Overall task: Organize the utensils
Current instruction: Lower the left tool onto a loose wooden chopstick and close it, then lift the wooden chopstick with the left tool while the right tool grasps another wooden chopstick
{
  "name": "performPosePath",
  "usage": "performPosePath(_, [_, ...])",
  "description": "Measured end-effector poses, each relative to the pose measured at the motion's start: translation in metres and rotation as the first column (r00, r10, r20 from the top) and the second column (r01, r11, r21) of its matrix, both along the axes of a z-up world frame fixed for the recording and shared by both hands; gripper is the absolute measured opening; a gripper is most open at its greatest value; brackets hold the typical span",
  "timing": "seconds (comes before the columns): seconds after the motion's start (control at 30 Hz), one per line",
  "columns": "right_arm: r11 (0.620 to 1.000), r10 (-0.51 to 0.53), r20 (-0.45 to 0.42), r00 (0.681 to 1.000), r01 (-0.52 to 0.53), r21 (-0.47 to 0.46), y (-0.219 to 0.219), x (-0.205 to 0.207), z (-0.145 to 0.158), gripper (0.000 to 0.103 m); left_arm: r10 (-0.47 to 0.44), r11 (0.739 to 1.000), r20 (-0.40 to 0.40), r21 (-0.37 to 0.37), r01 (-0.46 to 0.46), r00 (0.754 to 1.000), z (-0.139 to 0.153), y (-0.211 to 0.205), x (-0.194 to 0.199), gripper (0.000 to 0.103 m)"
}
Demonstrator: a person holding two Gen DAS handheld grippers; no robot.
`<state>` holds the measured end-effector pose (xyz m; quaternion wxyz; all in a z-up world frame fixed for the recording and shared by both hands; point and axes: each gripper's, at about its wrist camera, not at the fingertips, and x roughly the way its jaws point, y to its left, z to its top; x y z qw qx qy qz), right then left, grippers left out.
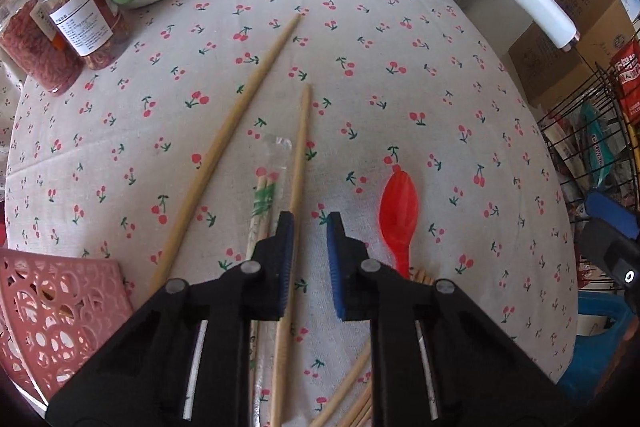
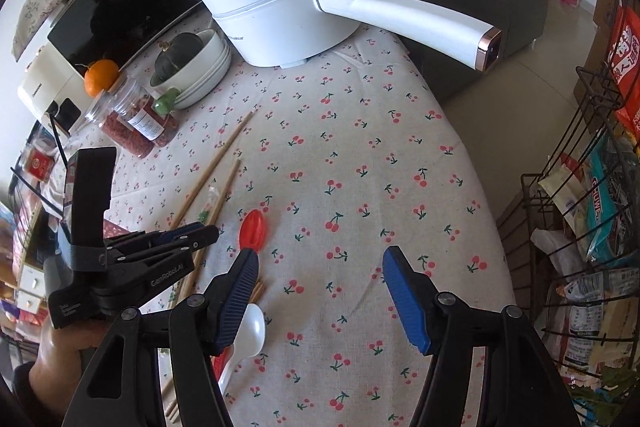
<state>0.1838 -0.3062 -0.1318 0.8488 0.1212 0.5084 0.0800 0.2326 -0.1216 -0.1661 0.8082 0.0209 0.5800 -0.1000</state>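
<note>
Barely begun, by the look of it; every utensil in view lies loose on the cloth (image 1: 440, 87). At far left, pink basket (image 1: 60, 307), probably the place for them; only part visible, contents impossible to tell. Next, one long chopstick (image 1: 224, 139) slanting away from the basket corner; just right of it, wrapped pair (image 1: 262, 203) in clear film; then second chopstick (image 1: 300, 155), running straight down into the left gripper (image 1: 310, 218). Jaws there narrowed to a slim gap but not clenched; chopstick lying along the inner face of the left pad (image 1: 286, 267), the other pad clear of it, bare cloth showing between; so nothing grasped yet, though lined up for that chopstick. Right of the gripper, red spoon (image 1: 400, 211), untouched; below it, thin sticks (image 1: 352, 403) fanned out near the cloth's edge. From the right wrist view, white spoon (image 2: 250, 331) lying partly under one finger of the right gripper (image 2: 319, 254); jaws there released and wide, only cloth between. Left to do, then: nearly all of it; chopsticks, wrapped pair, both spoons and sticks to be gathered.
</note>
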Motion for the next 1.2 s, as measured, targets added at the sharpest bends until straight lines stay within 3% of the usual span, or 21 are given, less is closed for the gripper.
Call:
performPosePath(0.23, [1.0,-0.01,-0.004,1.0,0.01,0.003,-0.003,0.001,-0.001,0.066,0.002,0.999,-0.022,0.04,-0.001,1.0,-0.006,-0.001,0.01,0.018])
performPosePath(0.33, [1.0,-0.012,-0.009,1.0,0.013,0.005,-0.003,0.001,-0.002,0.066,-0.012,0.998,-0.024,0.062,0.014,1.0,-0.007,-0.003,0.012,0.008])
performPosePath(0.5, [1.0,-0.03,-0.011,1.0,0.03,0.005,-0.001,0.0,0.001,0.066,-0.034,0.997,0.0,0.069,0.034,0.999,-0.004,-0.006,0.011,0.007])
performPosePath(0.83, [0.999,-0.032,0.008,0.999,0.033,-0.036,0.011,-0.013,0.01,0.066,-0.071,0.995,0.205,-0.057,0.084,0.976,0.081,0.034,-0.063,0.007])
performPosePath(1.2, [0.996,0.019,0.002,1.0,-0.018,-0.084,0.062,-0.015,0.009,0.066,0.027,0.974,0.418,-0.215,0.069,0.908,0.129,0.109,-0.148,0.007])
